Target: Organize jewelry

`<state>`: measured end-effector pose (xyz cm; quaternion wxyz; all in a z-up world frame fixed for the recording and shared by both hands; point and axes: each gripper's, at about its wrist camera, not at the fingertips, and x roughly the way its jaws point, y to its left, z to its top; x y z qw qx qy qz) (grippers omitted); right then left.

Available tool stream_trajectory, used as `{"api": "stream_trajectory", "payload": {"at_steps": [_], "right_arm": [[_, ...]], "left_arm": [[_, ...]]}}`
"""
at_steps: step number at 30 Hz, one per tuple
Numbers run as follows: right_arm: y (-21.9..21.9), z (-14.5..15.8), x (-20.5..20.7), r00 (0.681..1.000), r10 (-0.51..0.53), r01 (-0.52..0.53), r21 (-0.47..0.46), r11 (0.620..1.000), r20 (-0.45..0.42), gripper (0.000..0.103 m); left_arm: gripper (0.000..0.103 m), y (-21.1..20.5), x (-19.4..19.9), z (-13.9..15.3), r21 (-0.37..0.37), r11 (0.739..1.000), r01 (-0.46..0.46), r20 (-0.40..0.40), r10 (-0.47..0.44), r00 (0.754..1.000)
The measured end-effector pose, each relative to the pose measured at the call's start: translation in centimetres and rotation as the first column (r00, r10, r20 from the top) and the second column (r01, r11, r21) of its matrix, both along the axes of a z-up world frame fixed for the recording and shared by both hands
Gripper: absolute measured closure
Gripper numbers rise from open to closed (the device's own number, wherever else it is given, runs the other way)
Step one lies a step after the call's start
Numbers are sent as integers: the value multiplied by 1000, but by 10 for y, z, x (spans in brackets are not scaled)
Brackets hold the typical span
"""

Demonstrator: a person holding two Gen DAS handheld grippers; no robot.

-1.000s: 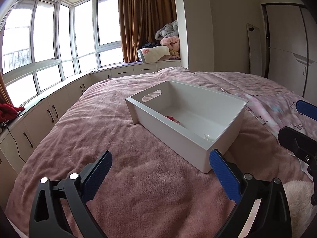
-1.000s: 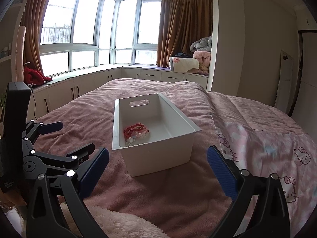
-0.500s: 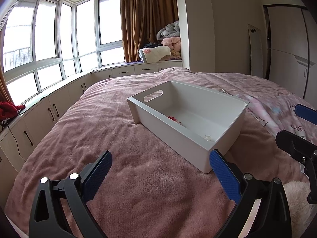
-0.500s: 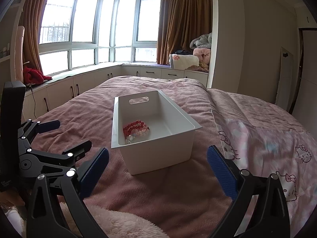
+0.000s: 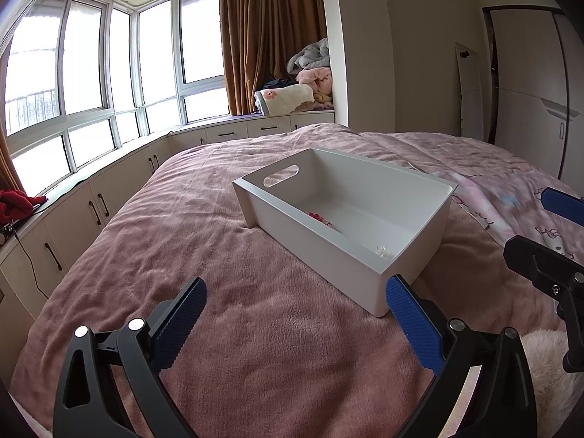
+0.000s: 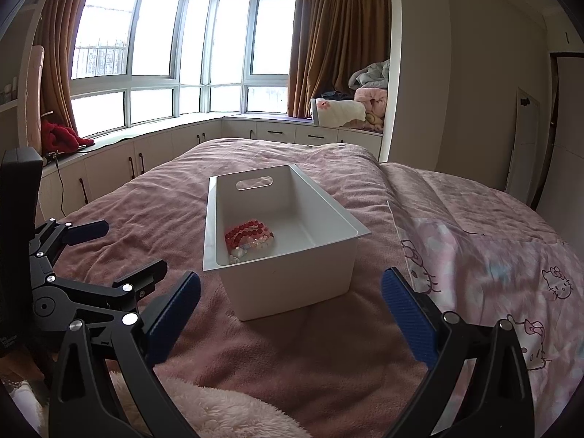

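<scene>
now, versus a second ago: white bin (image 6: 284,277) barely shifted in either view. left hand-held gripper (image 5: 295,323) and right hand-held gripper (image 6: 292,312): jaws wide apart, holding nothing, above the bed (image 5: 182,241). red bead jewelry (image 6: 249,234): inside bin, near its front-left corner.

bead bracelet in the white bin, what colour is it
Red, on top of some paler pieces. The bead bracelet shows best in the right wrist view, inside the white bin.

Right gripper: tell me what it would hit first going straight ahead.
Probably the near end wall of the white bin, which sits straight ahead of the open right gripper on the pink blanket; depth is uncertain.
</scene>
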<state>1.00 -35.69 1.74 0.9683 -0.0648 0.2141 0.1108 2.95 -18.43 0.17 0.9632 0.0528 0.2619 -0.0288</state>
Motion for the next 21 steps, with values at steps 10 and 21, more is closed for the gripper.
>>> {"api": "stream_trajectory", "payload": {"at_steps": [10, 21], "right_arm": [[-2, 0, 2, 1000, -5, 5, 1, 1000, -4, 5], [3, -2, 1, 1000, -15, 15, -28, 1000, -3, 5]], "left_arm": [[4, -3, 1, -2, 10, 1000, 11, -4, -11, 1000], [4, -5, -13, 4, 30, 999, 23, 71, -25, 997]]}}
